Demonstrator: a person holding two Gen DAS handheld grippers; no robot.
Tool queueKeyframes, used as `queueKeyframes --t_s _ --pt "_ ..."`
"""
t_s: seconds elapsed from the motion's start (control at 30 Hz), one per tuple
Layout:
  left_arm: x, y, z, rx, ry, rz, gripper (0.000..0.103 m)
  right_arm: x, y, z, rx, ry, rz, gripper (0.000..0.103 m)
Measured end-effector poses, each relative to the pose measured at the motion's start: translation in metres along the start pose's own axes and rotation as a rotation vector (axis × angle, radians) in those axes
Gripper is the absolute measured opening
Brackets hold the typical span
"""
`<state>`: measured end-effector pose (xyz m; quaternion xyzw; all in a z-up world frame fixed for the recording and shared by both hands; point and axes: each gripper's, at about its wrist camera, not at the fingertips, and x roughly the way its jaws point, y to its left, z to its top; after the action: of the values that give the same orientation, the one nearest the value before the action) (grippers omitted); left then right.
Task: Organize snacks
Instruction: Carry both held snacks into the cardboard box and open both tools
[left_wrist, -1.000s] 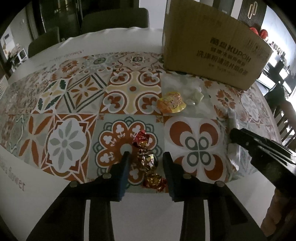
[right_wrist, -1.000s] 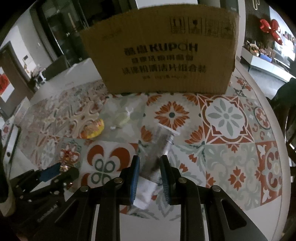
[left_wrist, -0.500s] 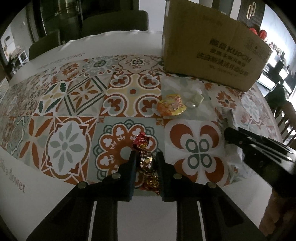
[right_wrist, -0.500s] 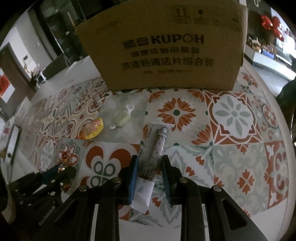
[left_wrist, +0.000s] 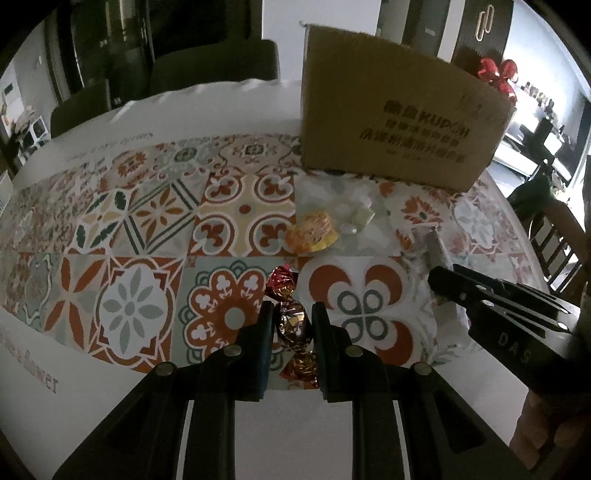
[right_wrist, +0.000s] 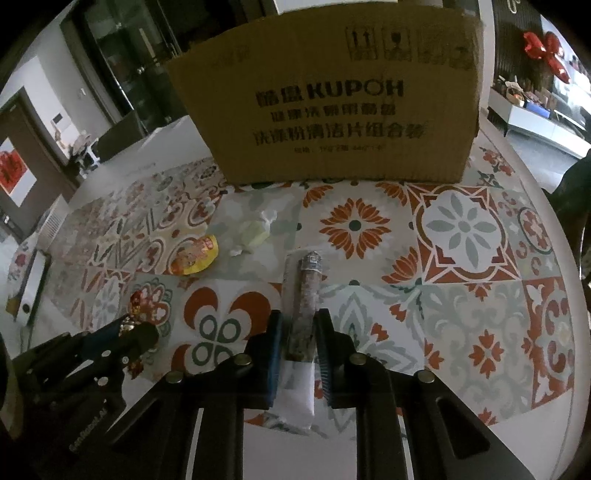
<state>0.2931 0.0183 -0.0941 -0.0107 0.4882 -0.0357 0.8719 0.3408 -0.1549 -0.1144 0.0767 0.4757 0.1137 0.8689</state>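
- Left gripper (left_wrist: 291, 314) is clamped on the foil candies (left_wrist: 291, 321), near the table's (left_wrist: 229, 417) front edge.
- Right gripper (right_wrist: 298, 325) has just closed on the sausage stick (right_wrist: 304, 295).
- The box (right_wrist: 332, 110) behind reads "KUPOH"; bare tiles lie to its right.

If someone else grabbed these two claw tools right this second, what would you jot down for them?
Left gripper: shut on the foil candies, a red and gold string of them, low over the table.
Right gripper: jaws just closed further, now shut on the long sausage stick in its clear wrapper.
On the table, untouched: orange snack packet and pale wrapped candy, both in front of the cardboard box.
Done: both grips made.
Left: probably carry both items to the box, then collect the other two snacks.
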Motion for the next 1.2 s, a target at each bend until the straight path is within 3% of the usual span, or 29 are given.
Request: queueKeyframes --t_s 0.57,1.2 --pt "-0.063 -0.023 0.042 0.069 -0.172 -0.057 0.021 -0.072 0.000 0.026 -0.001 -0.174 0.040 0.019" --pt "-0.099 -0.048 0.128 0.157 -0.328 -0.106 0.021 -0.129 -0.005 0.103 -0.018 -0.349 0.049 0.019"
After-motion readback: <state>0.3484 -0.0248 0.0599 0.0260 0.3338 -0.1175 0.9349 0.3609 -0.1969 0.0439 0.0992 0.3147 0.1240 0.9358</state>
